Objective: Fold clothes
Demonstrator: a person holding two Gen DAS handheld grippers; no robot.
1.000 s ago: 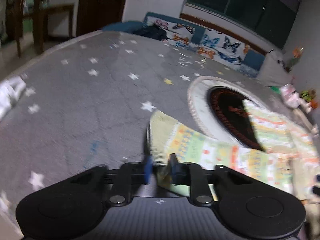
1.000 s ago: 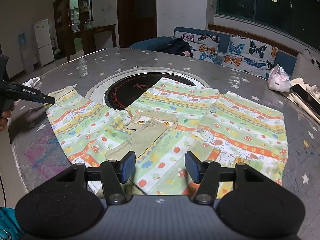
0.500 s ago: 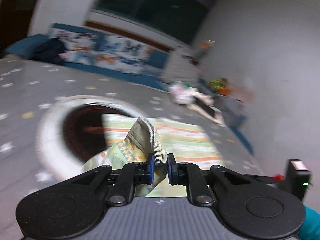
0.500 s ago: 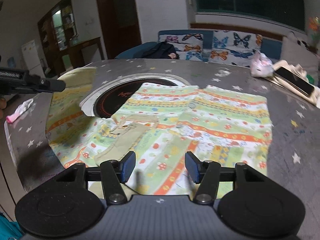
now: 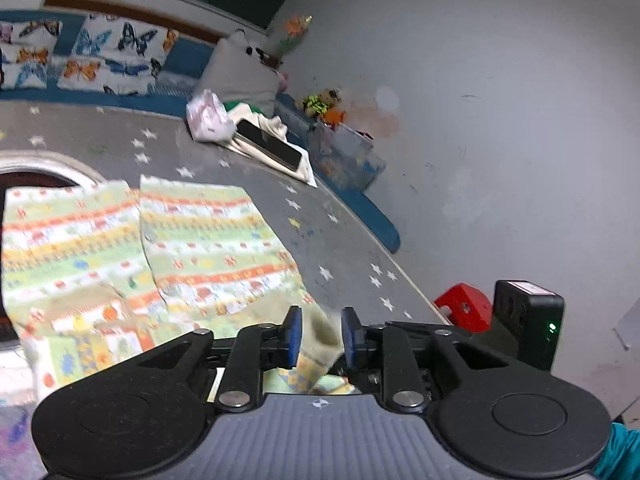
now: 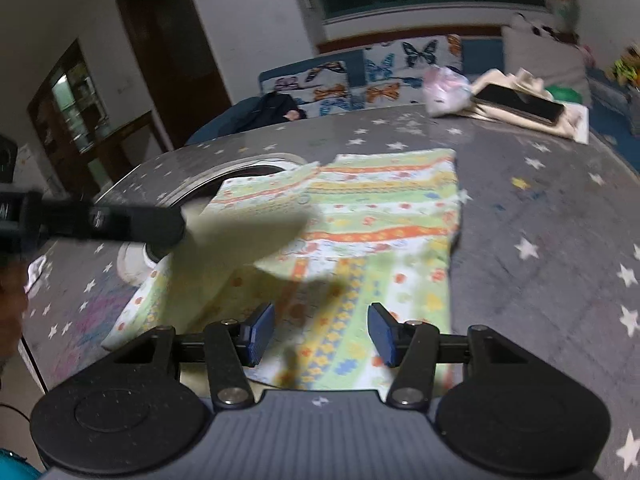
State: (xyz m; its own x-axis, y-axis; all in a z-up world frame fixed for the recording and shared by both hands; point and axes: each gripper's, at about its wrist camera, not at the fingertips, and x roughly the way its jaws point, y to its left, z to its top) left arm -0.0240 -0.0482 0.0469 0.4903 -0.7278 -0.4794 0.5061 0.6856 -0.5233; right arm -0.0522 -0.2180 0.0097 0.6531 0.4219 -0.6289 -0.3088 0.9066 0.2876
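Grey star-print table, round-edged, with the garment spread across its middle.

Bare tabletop [image 6: 560, 216] runs wide toward the right edge, where I see a phone [image 6: 520, 102] on pale cloth beside a crumpled plastic bag [image 6: 444, 90] at the far corner — a butterfly-print sofa [image 6: 360, 76] sits beyond. My soft striped shirt [image 6: 380, 216], green, orange and white, lies flat from the near edge up to the dark round inset [image 6: 240, 174]. My left gripper [image 5: 319, 336] is pinched nearly closed on a bunched sleeve cuff [image 5: 320, 332], lifted over the shirt — blurred in the right view. My right gripper [image 6: 321, 334] hangs wide apart above the near hem, holding nothing.
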